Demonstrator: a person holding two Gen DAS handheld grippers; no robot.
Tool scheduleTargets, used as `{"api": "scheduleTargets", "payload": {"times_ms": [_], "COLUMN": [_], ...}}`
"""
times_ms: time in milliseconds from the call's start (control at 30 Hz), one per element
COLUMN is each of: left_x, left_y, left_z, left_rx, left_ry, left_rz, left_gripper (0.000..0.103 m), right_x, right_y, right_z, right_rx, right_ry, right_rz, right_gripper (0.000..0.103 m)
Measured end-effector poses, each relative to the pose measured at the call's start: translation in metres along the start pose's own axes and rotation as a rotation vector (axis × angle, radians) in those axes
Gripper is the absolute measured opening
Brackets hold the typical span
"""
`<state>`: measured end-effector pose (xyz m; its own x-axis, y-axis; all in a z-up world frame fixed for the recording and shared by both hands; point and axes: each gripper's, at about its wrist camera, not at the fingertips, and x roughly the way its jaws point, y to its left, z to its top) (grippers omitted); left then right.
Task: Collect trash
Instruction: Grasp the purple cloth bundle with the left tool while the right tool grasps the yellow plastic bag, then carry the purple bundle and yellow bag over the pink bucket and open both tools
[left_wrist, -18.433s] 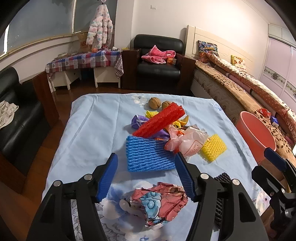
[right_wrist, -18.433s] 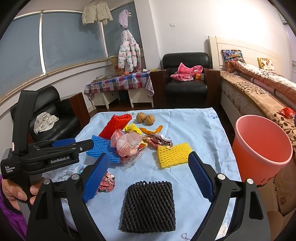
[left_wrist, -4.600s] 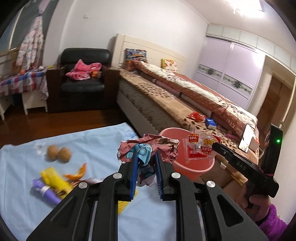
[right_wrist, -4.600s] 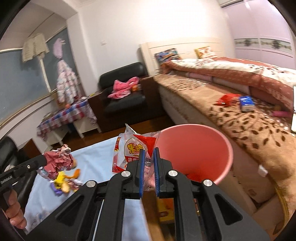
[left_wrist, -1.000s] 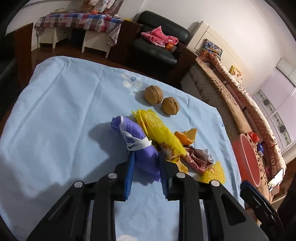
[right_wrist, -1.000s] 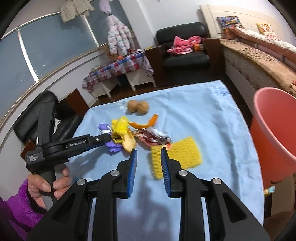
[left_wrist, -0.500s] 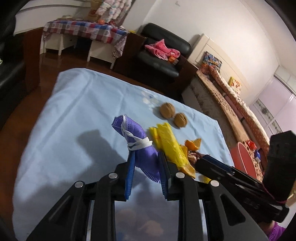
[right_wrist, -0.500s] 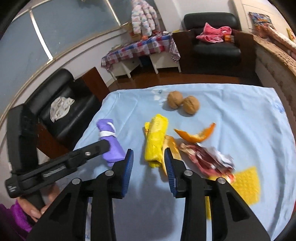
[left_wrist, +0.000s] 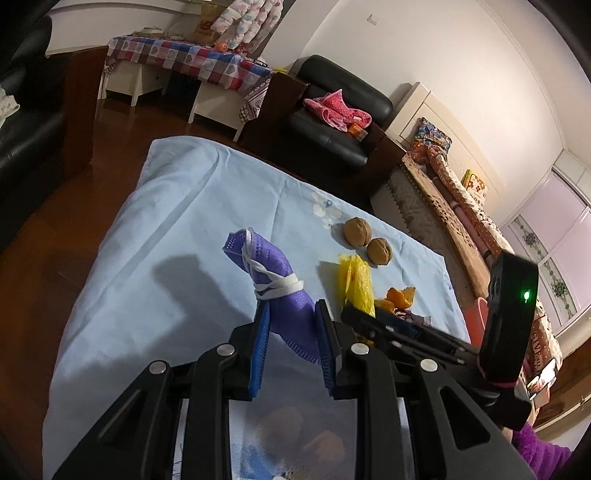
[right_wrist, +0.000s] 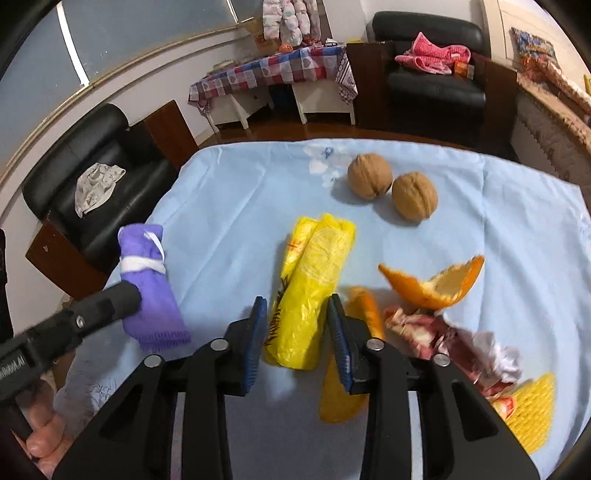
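Observation:
My left gripper (left_wrist: 291, 319) is shut on a rolled purple face mask (left_wrist: 275, 273) with white straps and holds it above the blue tablecloth (left_wrist: 155, 221). The mask also shows in the right wrist view (right_wrist: 147, 284). My right gripper (right_wrist: 298, 314) is open, its fingers on either side of a yellow plastic bag (right_wrist: 314, 280) lying on the cloth. The bag shows in the left wrist view (left_wrist: 354, 282) too. Orange peel (right_wrist: 432, 280), a crumpled red wrapper (right_wrist: 454, 339) and a yellow foam net (right_wrist: 532, 410) lie to the right.
Two walnuts (right_wrist: 391, 186) sit at the far side of the cloth. The pink bin's rim (left_wrist: 476, 317) shows beyond the table's right edge. A black armchair (right_wrist: 92, 184) stands left, another armchair (left_wrist: 332, 129) and a bed (left_wrist: 461, 206) behind.
My left gripper has lifted the purple mask off the cloth. My right gripper has moved left and down from the yellow foam net, and now straddles the yellow bag.

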<state>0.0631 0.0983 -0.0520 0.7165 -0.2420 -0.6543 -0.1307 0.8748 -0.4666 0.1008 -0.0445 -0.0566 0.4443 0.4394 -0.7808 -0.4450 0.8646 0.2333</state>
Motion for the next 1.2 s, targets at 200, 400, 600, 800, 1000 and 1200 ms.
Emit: {"api": "scheduleTargets", "payload": {"times_ms": [200, 400, 600, 800, 1000, 1200], "left_x": [-0.003, -0.005, -0.009, -0.008, 0.0, 0.013], "left_y": [-0.001, -0.019, -0.047, -0.09, -0.151, -0.22], "left_z": [0.001, -0.001, -0.005, -0.012, -0.017, -0.022], "left_rx": [0.001, 0.038, 0.084, 0.169, 0.259, 0.352], "left_ry": [-0.007, -0.003, -0.003, 0.011, 0.04, 0.055], "left_rz": [0.0, -0.009, -0.033, -0.082, -0.158, -0.233], "left_gripper": [0.024, 0.024, 0.024, 0.024, 0.024, 0.024], "right_x": [-0.022, -0.059, -0.103, -0.15, -0.195, -0.231], "right_y": [-0.003, -0.013, -0.034, -0.076, -0.126, -0.176], "right_z": [-0.009, -0.019, -0.03, -0.044, -0.066, -0.092], "right_rx": [0.02, 0.045, 0.082, 0.176, 0.265, 0.346], "right_ry": [-0.033, -0.098, -0.177, -0.262, -0.345, -0.391], "right_rz": [0.044, 0.061, 0.011, -0.075, -0.201, -0.308], "right_gripper": [0.012, 0.009, 0.009, 0.009, 0.009, 0.009]}}
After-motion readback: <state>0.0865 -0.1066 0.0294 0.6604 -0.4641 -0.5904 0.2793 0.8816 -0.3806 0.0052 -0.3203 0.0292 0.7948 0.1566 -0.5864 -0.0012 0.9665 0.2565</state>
